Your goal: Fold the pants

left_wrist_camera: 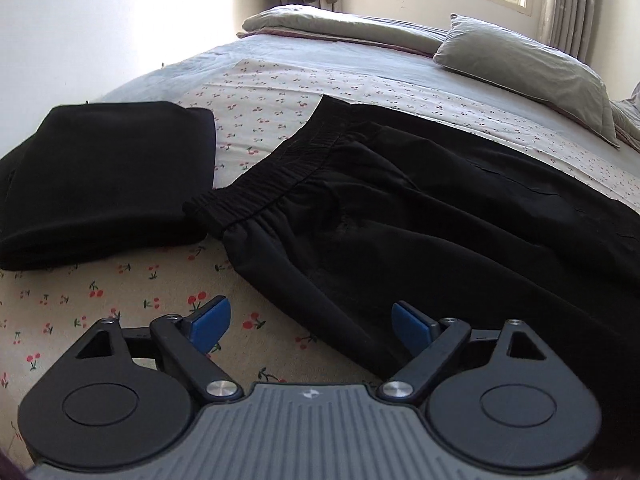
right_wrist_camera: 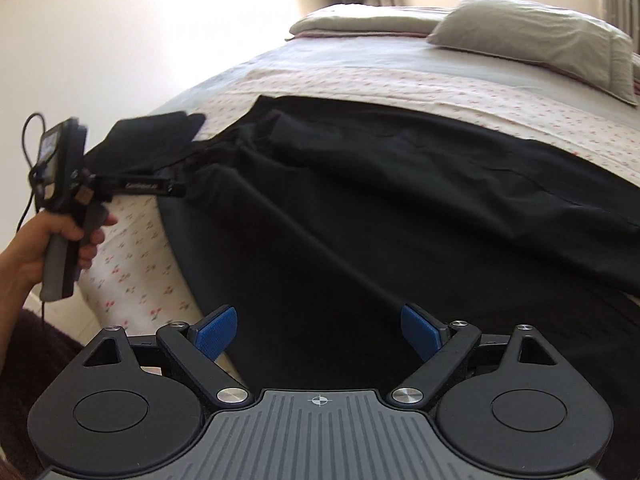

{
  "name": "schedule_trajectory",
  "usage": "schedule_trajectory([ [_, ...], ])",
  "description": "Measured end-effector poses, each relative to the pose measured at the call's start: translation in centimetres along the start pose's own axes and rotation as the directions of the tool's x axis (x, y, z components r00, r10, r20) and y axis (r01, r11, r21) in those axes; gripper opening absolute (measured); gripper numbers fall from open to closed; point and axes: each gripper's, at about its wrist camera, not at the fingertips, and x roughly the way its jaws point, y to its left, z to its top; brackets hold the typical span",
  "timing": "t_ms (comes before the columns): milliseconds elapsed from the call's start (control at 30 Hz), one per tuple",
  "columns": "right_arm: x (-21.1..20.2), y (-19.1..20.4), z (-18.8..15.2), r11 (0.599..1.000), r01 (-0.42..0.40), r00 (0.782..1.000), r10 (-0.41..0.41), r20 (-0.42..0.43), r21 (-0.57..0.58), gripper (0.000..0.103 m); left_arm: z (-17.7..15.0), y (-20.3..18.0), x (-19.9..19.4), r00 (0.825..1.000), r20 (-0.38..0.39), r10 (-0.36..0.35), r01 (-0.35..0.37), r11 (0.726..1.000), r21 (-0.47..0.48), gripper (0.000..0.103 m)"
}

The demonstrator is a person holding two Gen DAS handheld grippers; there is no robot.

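Pants (left_wrist_camera: 400, 208) flat on bed (left_wrist_camera: 280, 80) — claws clear

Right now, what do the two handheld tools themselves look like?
Both the left tool and the right tool have black linkage arms, blue textured pads and a ribbed grey base. Seen from the right wrist, the left tool has a grey handle, a small screen and a black cable.

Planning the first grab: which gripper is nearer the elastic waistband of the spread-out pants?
Left. The left gripper hovers just before the waistband; the right gripper hangs over the pant legs, farther along.
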Motion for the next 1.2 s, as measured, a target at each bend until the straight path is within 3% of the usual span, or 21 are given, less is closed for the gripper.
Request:
schedule_trajectory([
  [33, 0.6, 1.1, -0.4, 0.999, -0.022, 1.0, 0.021, -0.017, -0.038, 0.082, -0.3, 0.7, 0.1, 1.0, -0.018, -0.024, 0.023, 0.999, -0.027, 0.08],
  [100, 1.8, 3.1, -1.3, 0.993, -0.05, 0.997, 0.044, -0.056, -0.11, 0.067, -1.0, 1.5, 0.1, 0.995, -0.044, -0.084, 0.081, 0.994, -0.069, 0.062],
  [167, 2.9, 4.2, -1.7, 0.987, -0.052, 0.995, 0.038, -0.093, -0.15, 0.045, -1.3, 1.7, 0.2, 0.99, -0.05, -0.133, 0.128, 0.987, -0.093, 0.05],
  [200, 3.4, 4.3, -1.9, 0.986, -0.042, 0.994, 0.025, -0.105, -0.16, 0.039, -1.5, 1.8, 0.0, 0.989, -0.044, -0.141, 0.137, 0.987, -0.089, 0.04],
  [233, 3.8, 4.4, -2.0, 0.986, -0.026, 0.994, 0.008, -0.11, -0.167, 0.03, -1.5, 1.8, 0.0, 0.988, -0.04, -0.149, 0.146, 0.986, -0.08, 0.023],
  [300, 4.1, 4.3, -2.0, 0.984, 0.006, 0.994, -0.025, -0.103, -0.178, 0.015, -1.6, 1.8, -0.3, 0.984, -0.04, -0.174, 0.171, 0.983, -0.071, 0.005],
  [333, 4.0, 4.1, -1.9, 0.984, 0.013, 0.994, -0.033, -0.106, -0.178, 0.004, -1.6, 1.8, -0.3, 0.983, -0.039, -0.18, 0.177, 0.982, -0.071, 0.004],
  [433, 3.4, 3.6, -1.7, 0.989, -0.004, 0.993, -0.014, -0.116, -0.15, 0.0, -1.4, 1.8, -0.4, 0.985, -0.042, -0.17, 0.168, 0.985, -0.039, 0.002],
  [733, 3.1, 3.9, -2.3, 0.984, -0.093, 0.981, 0.065, -0.183, -0.151, 0.0, -1.5, 2.4, 0.1, 0.986, -0.115, -0.122, 0.126, 0.992, 0.021, 0.004],
  [833, 3.2, 3.9, -2.3, 0.979, -0.178, 0.96, 0.151, -0.234, -0.099, 0.0, -1.5, 2.2, -0.1, 0.99, -0.116, -0.084, 0.092, 0.994, 0.063, 0.008],
  [867, 3.3, 4.1, -2.5, 0.976, -0.193, 0.956, 0.164, -0.244, -0.102, 0.0, -1.4, 2.2, -0.2, 0.991, -0.117, -0.068, 0.077, 0.994, 0.075, 0.012],
  [933, 3.0, 4.4, -2.4, 0.972, -0.196, 0.956, 0.161, -0.244, -0.126, 0.002, -1.4, 2.4, -0.4, 0.994, -0.105, -0.032, 0.04, 0.996, 0.076, 0.029],
  [967, 2.8, 4.3, -2.2, 0.972, -0.199, 0.956, 0.165, -0.241, -0.123, 0.009, -1.3, 2.6, -0.6, 0.995, -0.094, -0.02, 0.027, 0.997, 0.075, 0.034],
  [1067, 1.8, 3.7, -1.3, 0.978, -0.186, 0.965, 0.163, -0.204, -0.098, 0.014, -0.9, 2.8, -1.7, 0.999, -0.04, 0.006, -0.004, 0.997, 0.071, 0.051],
  [1100, 1.9, 3.5, -0.8, 0.98, -0.176, 0.971, 0.157, -0.182, -0.092, 0.018, -0.7, 2.8, -2.2, 1.0, -0.019, 0.015, -0.013, 0.998, 0.066, 0.063],
  [1133, 1.6, 3.2, -0.3, 0.982, -0.166, 0.976, 0.15, -0.16, -0.088, 0.028, -0.5, 2.8, -2.6, 1.0, 0.003, 0.022, -0.022, 0.998, 0.064, 0.071],
  [1200, 0.9, 2.3, 1.1, 0.988, -0.127, 0.987, 0.117, -0.106, -0.088, 0.049, -0.1, 2.6, -3.2, 0.999, 0.04, 0.027, -0.029, 0.998, 0.059, 0.077],
])
